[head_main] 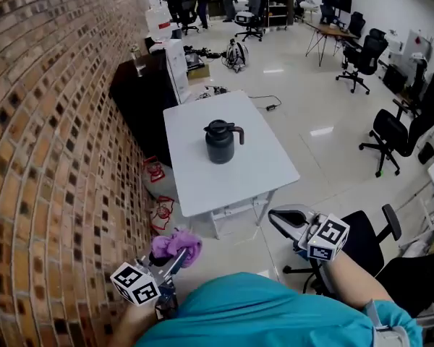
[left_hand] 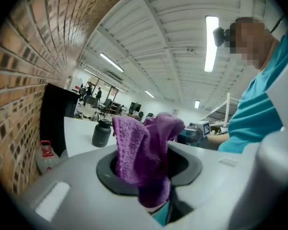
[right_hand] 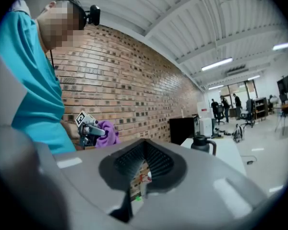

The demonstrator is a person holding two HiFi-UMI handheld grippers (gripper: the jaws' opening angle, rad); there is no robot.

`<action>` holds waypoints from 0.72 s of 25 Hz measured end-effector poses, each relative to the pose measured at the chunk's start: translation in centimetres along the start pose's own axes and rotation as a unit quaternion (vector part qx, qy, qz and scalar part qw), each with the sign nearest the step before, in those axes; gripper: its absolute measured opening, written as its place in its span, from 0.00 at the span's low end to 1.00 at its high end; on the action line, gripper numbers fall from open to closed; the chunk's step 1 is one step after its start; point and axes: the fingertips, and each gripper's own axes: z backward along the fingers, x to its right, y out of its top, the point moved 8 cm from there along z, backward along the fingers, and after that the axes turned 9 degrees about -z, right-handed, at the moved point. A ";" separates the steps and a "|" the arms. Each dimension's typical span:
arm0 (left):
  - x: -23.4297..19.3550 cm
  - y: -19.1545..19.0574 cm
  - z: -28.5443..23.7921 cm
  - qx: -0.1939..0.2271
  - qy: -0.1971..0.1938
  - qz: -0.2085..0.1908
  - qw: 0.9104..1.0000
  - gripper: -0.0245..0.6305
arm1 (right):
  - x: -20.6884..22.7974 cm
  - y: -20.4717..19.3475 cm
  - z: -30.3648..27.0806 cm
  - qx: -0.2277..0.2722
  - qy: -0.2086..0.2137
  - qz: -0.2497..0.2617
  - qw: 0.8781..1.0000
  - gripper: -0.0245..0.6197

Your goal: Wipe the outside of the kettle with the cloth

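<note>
Holding the purple cloth [left_hand: 144,152] bunched in my left claw [head_main: 172,261]: jaws clamped on its lower folds, the rest flopping up past the tips. Right claw [right_hand: 143,163] is closed together with nothing in it. Both are up near my chest, well apart from the kettle [head_main: 220,142], which stands upright in the middle of the table [head_main: 202,186], lid on, handle to the right in the head view. Wipe not started, I'd say. Cloth is soft, light and limp, so it'll drape and drag; better to press a wad flat on the wall than trail a loose end. Kettle looks dark, matte and rigid. Can't tell if it's full, so weight is a guess. Table top looks smooth, so the kettle will likely slide or spin under a sideways stroke. I'd pinch the handle with the right claw to steady it and wipe the body with the left.
</note>
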 end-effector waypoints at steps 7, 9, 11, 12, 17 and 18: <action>9.6 -4.8 0.5 -0.004 0.050 0.015 0.999 0.24 | -1.2 -2.2 6.8 -0.018 0.036 -0.015 0.999 0.04; 12.0 -5.5 -0.5 0.001 0.054 0.020 0.998 0.24 | -1.0 -3.1 8.6 -0.023 0.043 -0.027 0.998 0.04; 13.7 -5.3 -1.1 0.011 0.059 0.018 0.998 0.24 | -0.7 -3.9 10.1 -0.028 0.041 -0.047 0.998 0.04; 14.3 -5.1 -1.2 0.014 0.059 0.011 0.998 0.24 | -0.6 -4.2 10.6 -0.029 0.037 -0.055 0.997 0.04; 14.2 -4.0 0.3 0.016 0.069 -0.014 0.997 0.24 | -1.4 -5.9 11.2 -0.040 0.016 -0.043 0.998 0.04; 13.8 -3.9 0.7 0.016 0.070 -0.013 0.997 0.24 | -1.6 -6.1 11.0 -0.039 0.013 -0.041 0.998 0.04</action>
